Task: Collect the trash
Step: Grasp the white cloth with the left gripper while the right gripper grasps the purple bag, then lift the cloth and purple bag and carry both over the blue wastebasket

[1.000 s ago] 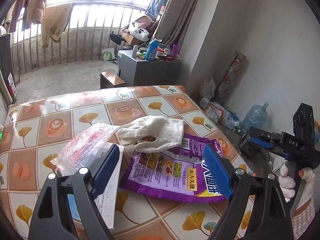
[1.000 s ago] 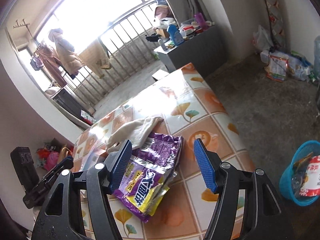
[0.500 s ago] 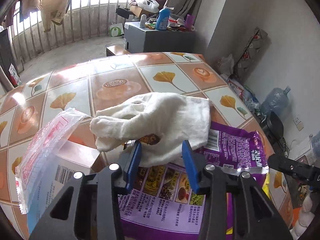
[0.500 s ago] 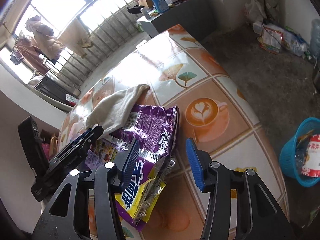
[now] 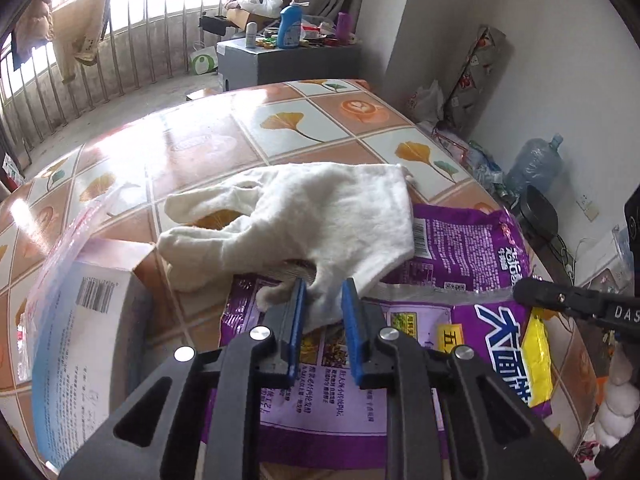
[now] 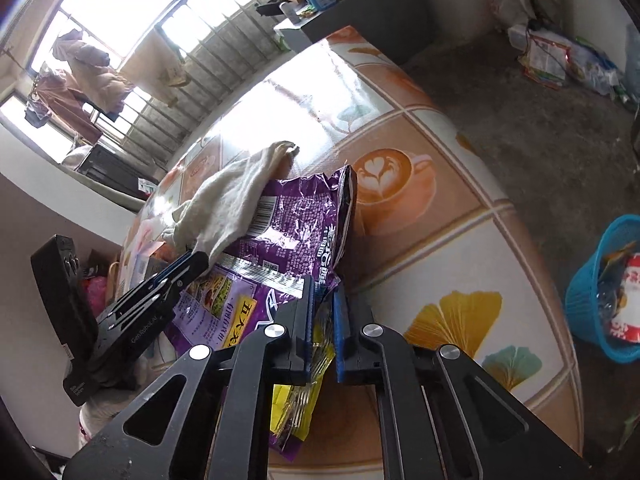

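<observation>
A: Where is the glove lying?

B: Across the purple bag, directly ahead; the left gripper is closing on its near edge.

A: And the right gripper?

B: It is closing, pinching the bag's corner.

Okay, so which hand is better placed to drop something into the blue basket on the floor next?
The right. Its gripper, jaws closing, pinches the crinkly purple foil snack bag, and the blue plastic basket sits on its side.
</observation>
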A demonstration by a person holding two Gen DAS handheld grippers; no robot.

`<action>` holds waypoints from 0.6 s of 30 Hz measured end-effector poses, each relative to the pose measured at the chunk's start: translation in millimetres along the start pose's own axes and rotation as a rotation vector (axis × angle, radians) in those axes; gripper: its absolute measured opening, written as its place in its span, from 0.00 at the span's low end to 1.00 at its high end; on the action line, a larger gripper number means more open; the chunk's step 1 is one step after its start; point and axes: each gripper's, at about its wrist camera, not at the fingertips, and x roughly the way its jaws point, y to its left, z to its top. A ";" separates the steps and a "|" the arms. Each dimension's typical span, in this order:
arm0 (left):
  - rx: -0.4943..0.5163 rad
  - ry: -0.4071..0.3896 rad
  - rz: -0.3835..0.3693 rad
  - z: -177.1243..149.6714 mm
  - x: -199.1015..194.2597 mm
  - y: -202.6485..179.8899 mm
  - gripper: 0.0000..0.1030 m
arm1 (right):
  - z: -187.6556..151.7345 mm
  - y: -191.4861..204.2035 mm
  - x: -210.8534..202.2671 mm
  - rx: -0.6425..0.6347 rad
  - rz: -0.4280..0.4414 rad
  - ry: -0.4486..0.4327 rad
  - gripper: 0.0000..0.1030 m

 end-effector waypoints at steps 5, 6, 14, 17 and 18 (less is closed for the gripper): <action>0.086 0.051 -0.103 -36.0 -21.6 -35.3 0.18 | -13.7 -21.3 -20.9 -0.004 -0.037 -0.016 0.07; 0.106 0.065 -0.119 -43.1 -25.9 -43.4 0.18 | -16.8 -25.7 -24.1 0.004 -0.043 -0.019 0.07; 0.114 0.198 -0.401 -72.3 -53.0 -75.7 0.31 | -24.2 -39.1 -38.7 0.049 -0.066 -0.054 0.08; 0.109 0.162 -0.538 -65.5 -74.3 -73.8 0.39 | -24.0 -39.2 -41.4 0.045 -0.061 -0.056 0.09; 0.107 0.143 -0.580 -59.1 -79.8 -71.3 0.40 | -23.8 -38.6 -42.3 0.048 -0.062 -0.057 0.14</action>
